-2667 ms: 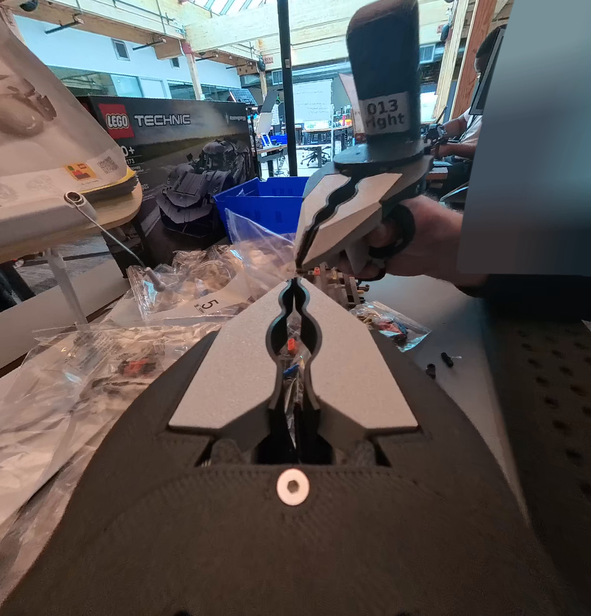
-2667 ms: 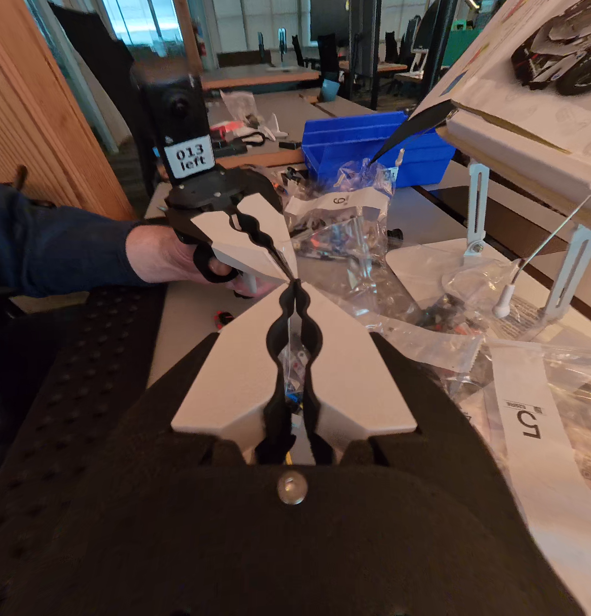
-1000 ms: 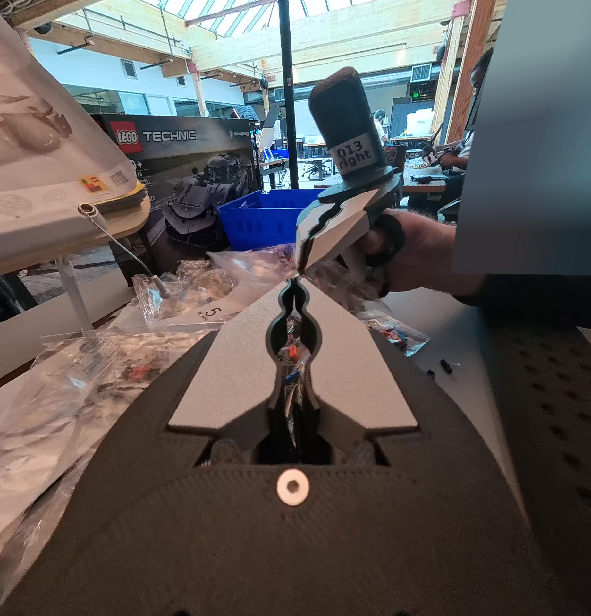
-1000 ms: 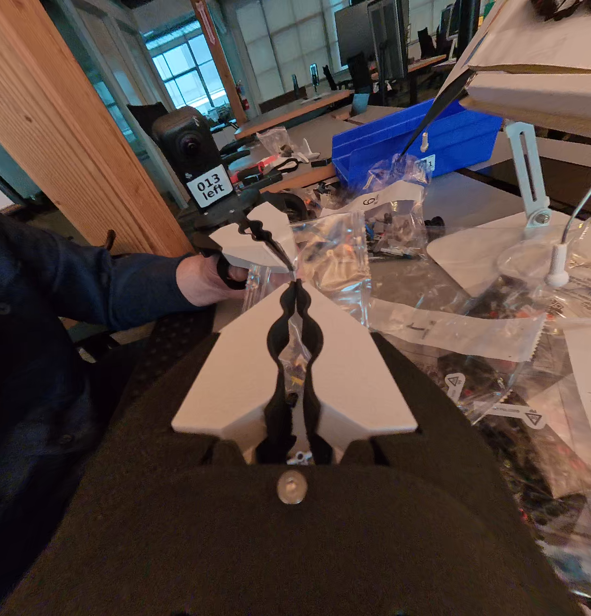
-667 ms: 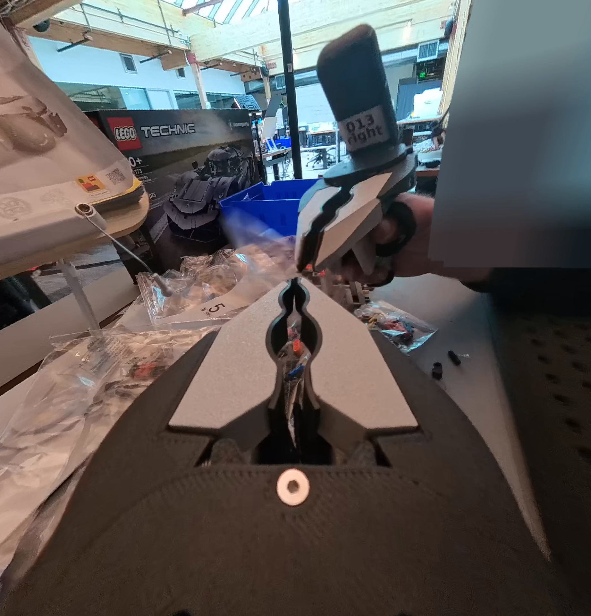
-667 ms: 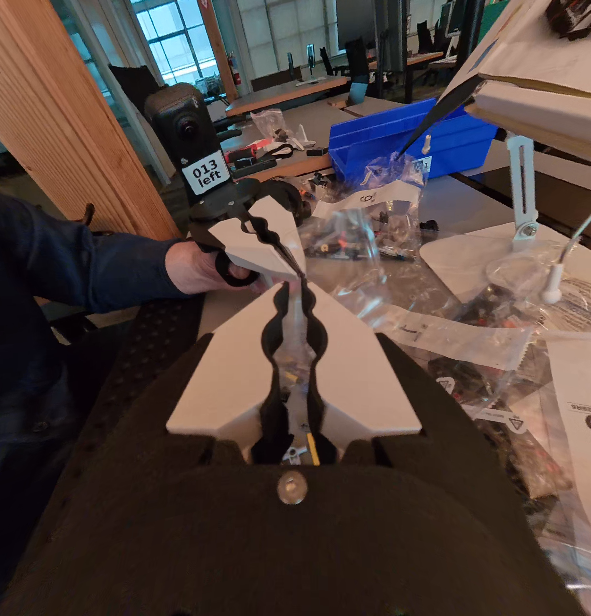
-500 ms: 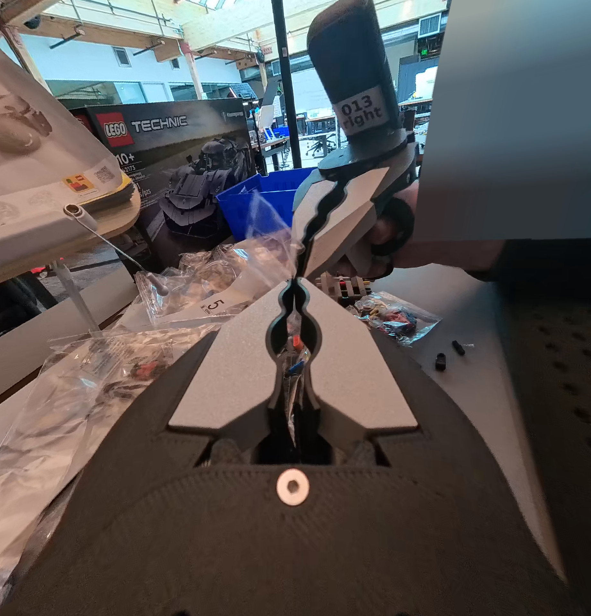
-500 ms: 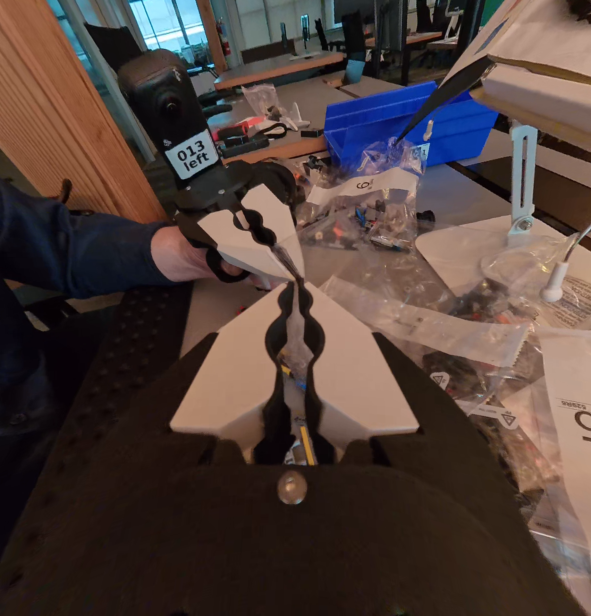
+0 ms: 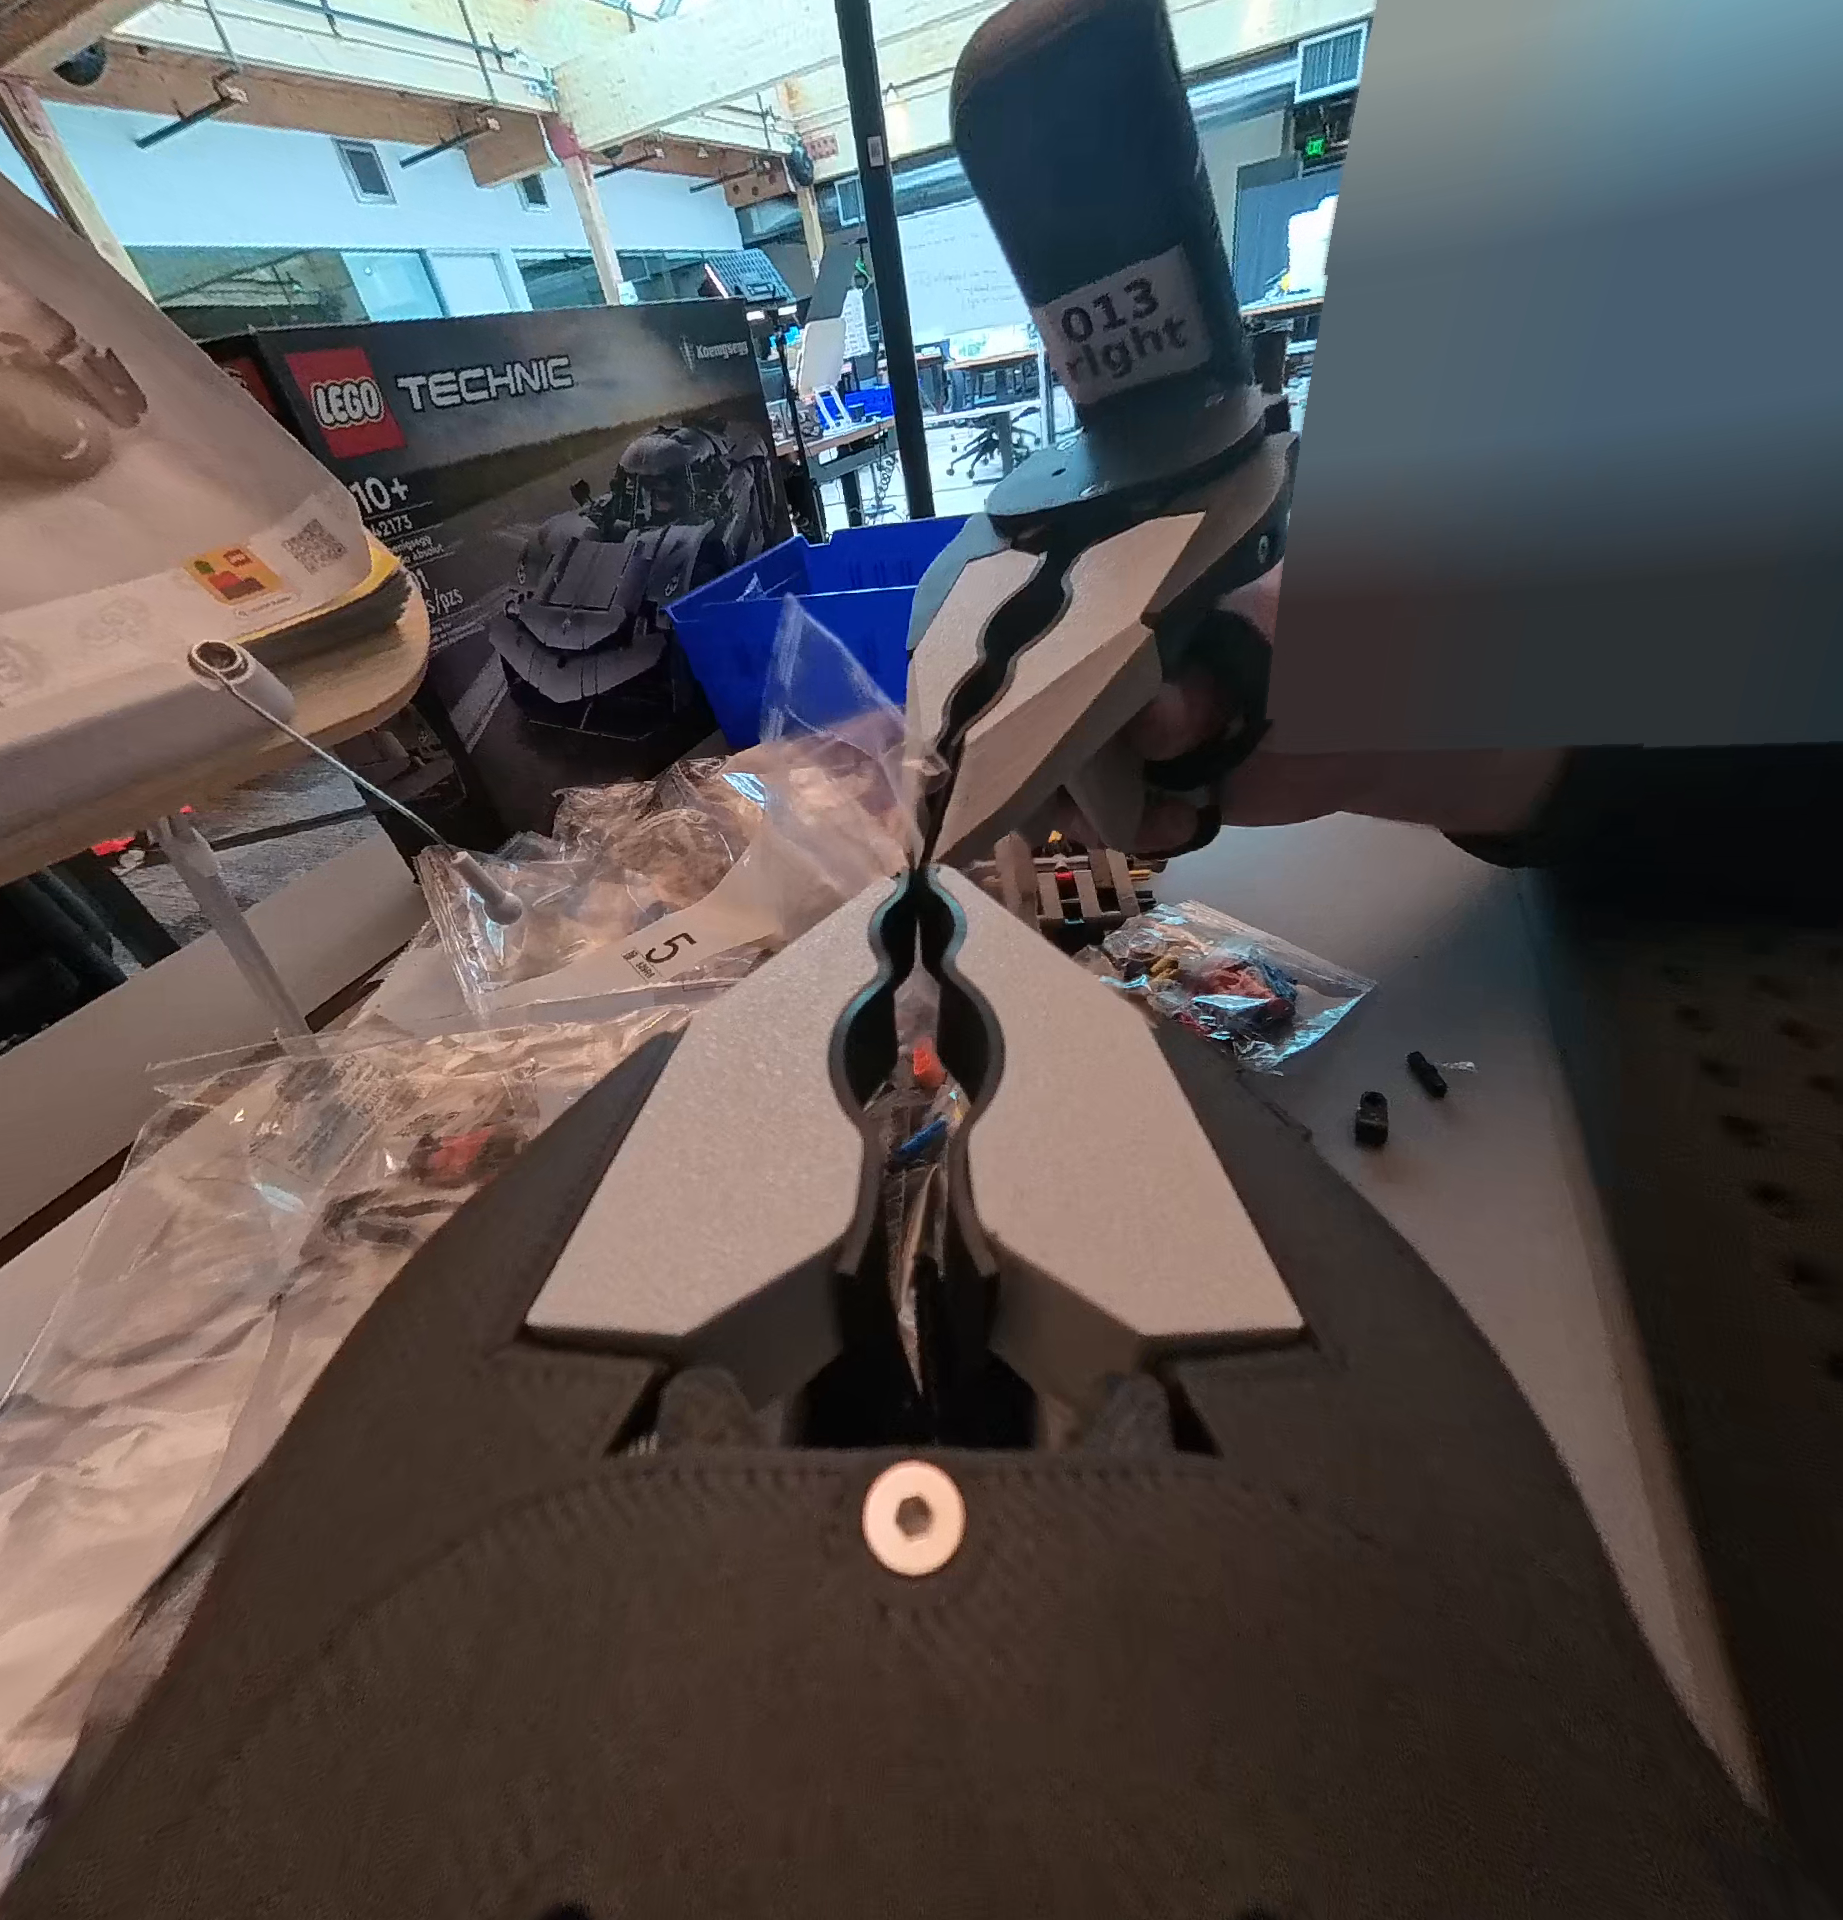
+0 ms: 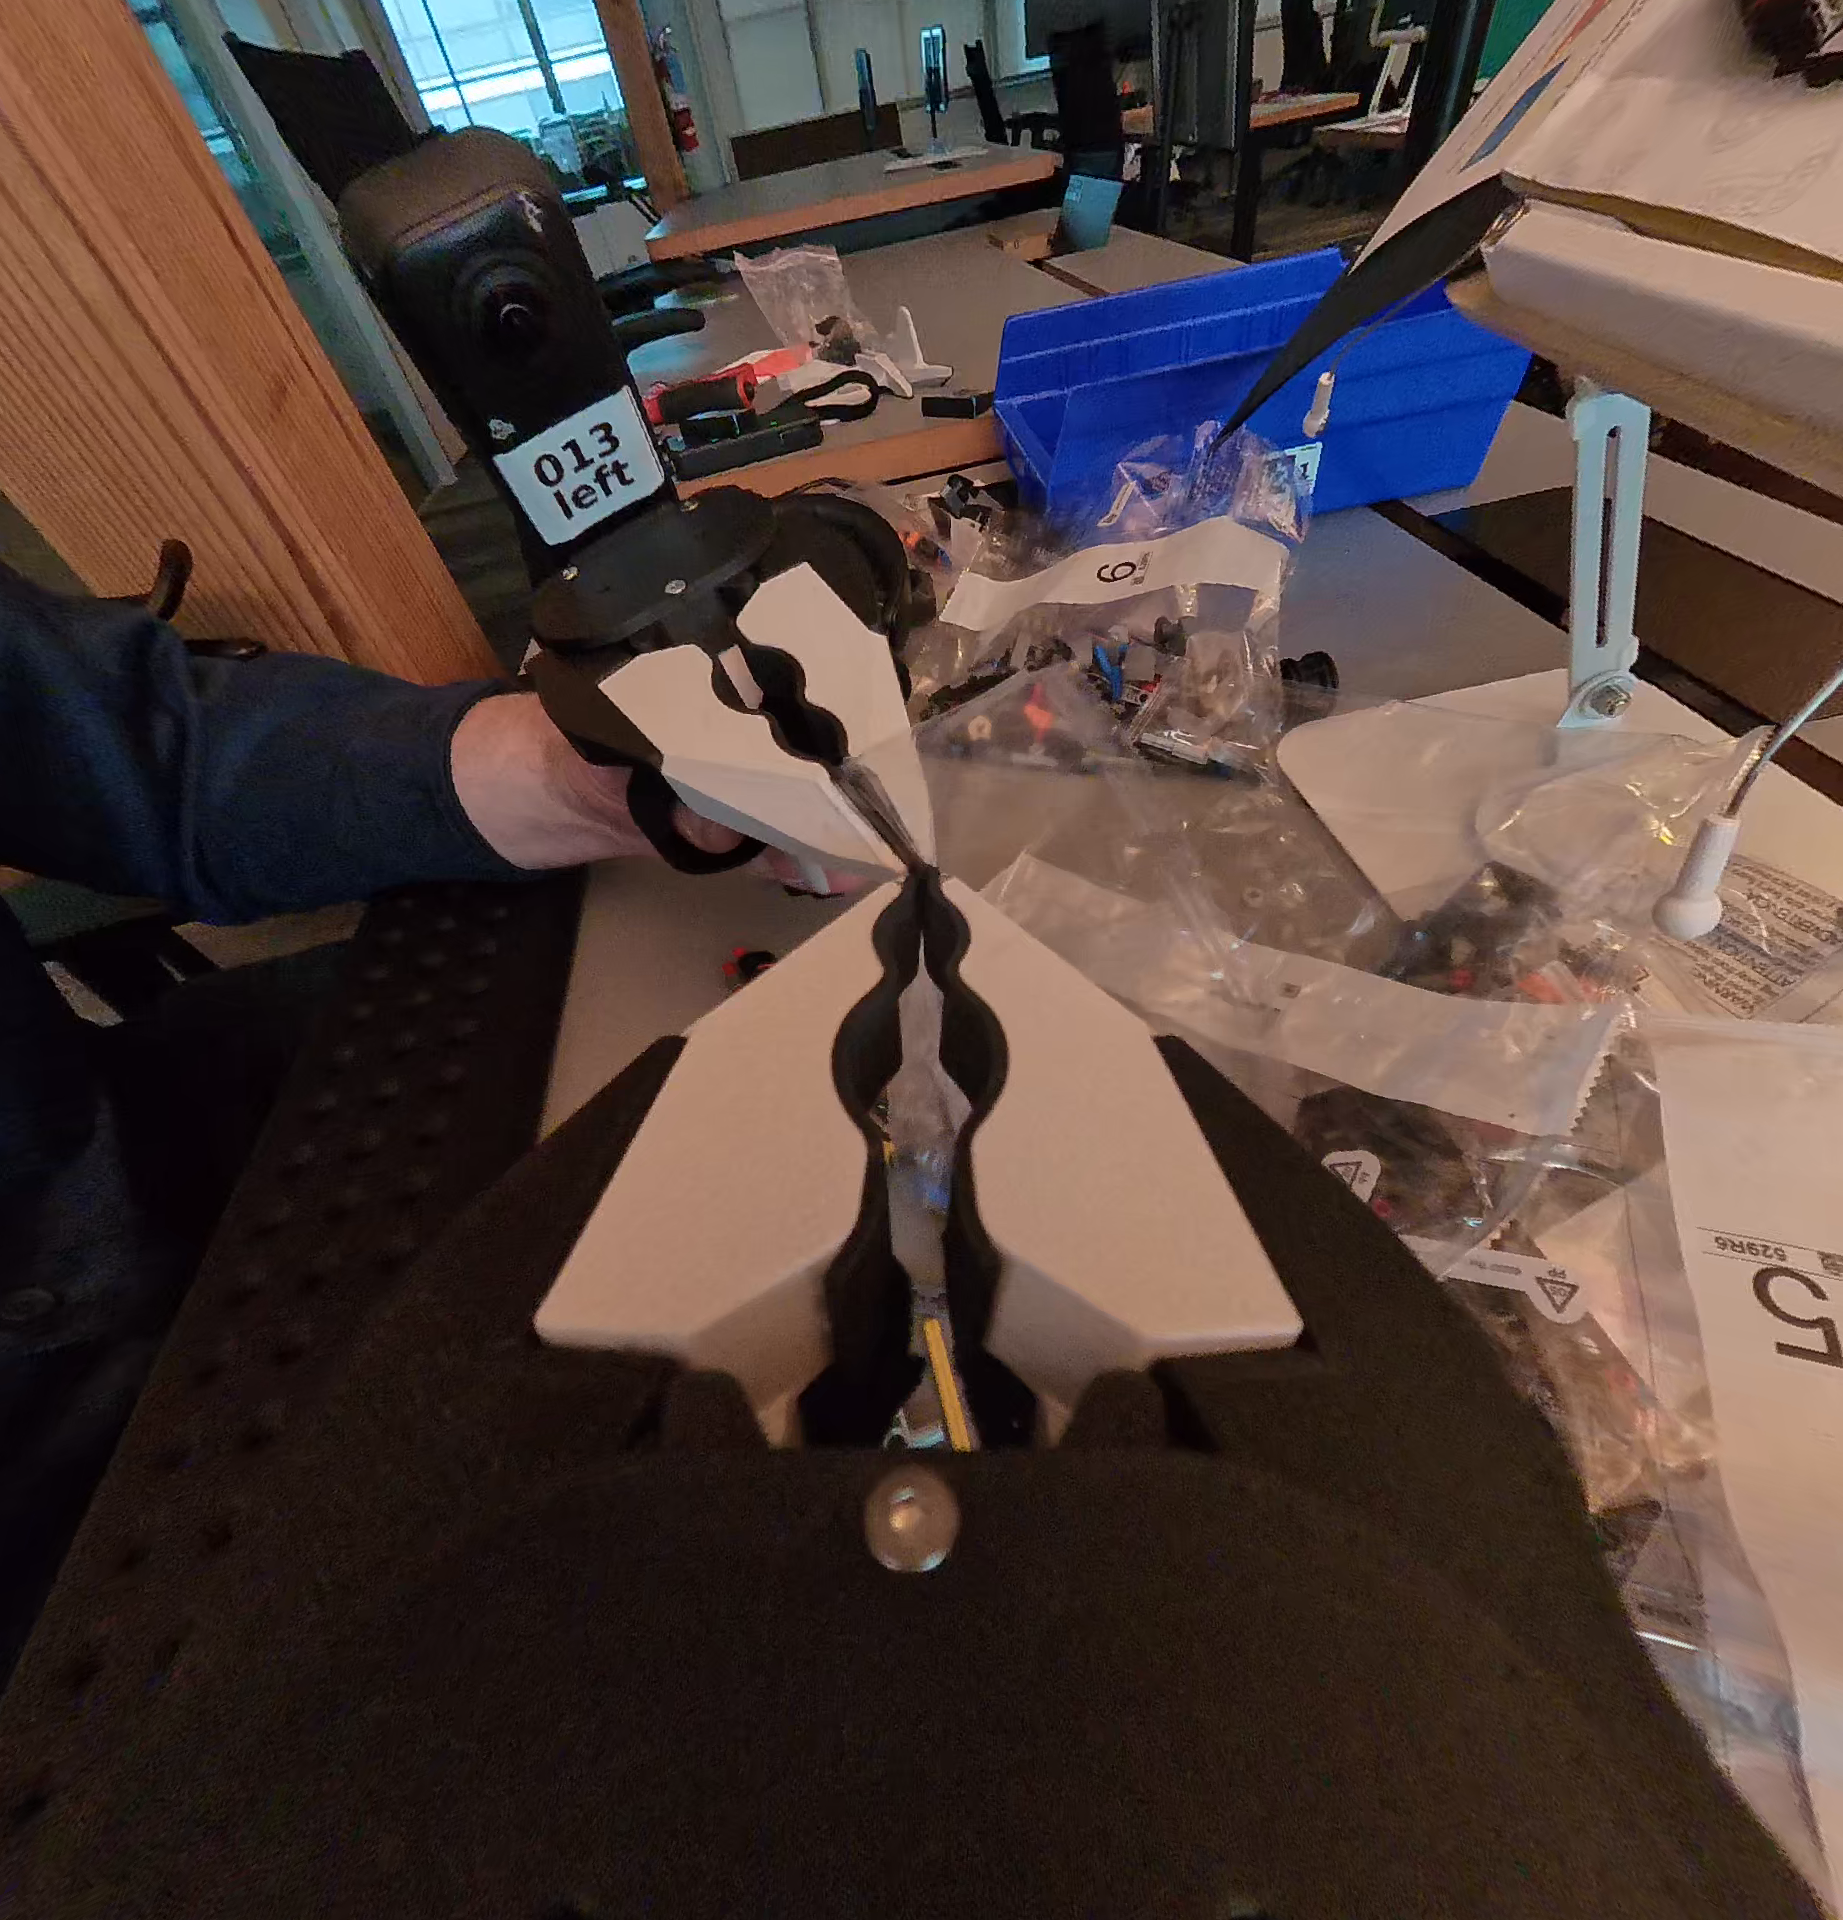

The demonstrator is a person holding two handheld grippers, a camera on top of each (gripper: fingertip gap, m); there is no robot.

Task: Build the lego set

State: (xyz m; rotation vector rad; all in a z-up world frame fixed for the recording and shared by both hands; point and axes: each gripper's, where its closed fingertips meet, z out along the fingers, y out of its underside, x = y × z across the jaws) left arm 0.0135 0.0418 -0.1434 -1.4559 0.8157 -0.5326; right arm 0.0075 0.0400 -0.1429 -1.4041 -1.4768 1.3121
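Observation:
Both grippers are shut on one small clear plastic bag of Lego pieces, tip to tip above the grey table. In the left wrist view my left gripper (image 9: 915, 881) pinches the bag (image 9: 922, 1117), which hangs between its fingers, and the right gripper (image 9: 938, 821) meets it from above. A flap of the bag (image 9: 829, 686) sticks up to the left. In the right wrist view my right gripper (image 10: 922, 883) clamps the same bag (image 10: 922, 1101), and the left gripper (image 10: 896, 842) grips it just ahead. A partly built Lego frame (image 9: 1078, 883) sits behind the tips.
Numbered bags of pieces (image 9: 626, 894) (image 10: 1114, 644) lie over the table. A blue bin (image 10: 1239, 374) and the Lego box (image 9: 543, 520) stand at the back. An instruction book rests on a raised stand (image 10: 1686, 260). A small bag (image 9: 1229, 987) and loose black pins (image 9: 1372, 1103) lie at right.
Both grippers have stayed shut on the bag while tugging it: they rose and tilted a second ago, then came back down. The bag's flap now stands up between them.

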